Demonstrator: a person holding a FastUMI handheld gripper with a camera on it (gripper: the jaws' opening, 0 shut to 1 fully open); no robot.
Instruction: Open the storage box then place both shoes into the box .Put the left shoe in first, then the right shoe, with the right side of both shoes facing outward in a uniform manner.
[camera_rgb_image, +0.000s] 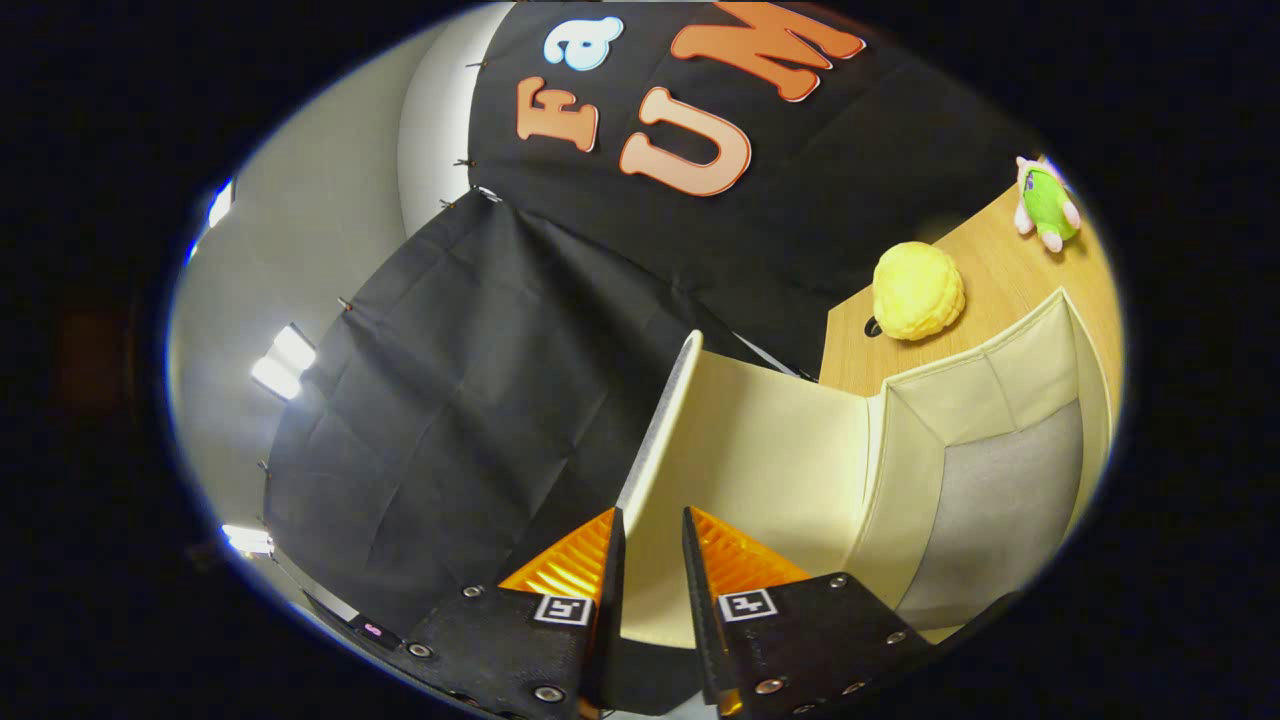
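Note:
The storage box (1000, 400) is cream, with pale inner walls and a grey floor, and it stands open on the wooden table, tilted in my view. Its lid (760, 450) is swung up; I see its cream inner face and its thin grey edge. That edge runs straight down between my fingers. My gripper (652, 520) is narrowed onto the lid's free edge, one finger on each face, holding it raised. The box's inside looks bare as far as I can see it.
The wooden table (1000, 270) carries a yellow plush ball (918, 290) just beyond the box and a small green and white toy (1046, 204) farther back. Black cloth wall (480, 380) hangs behind the lid; a pale ceiling with lights lies past it.

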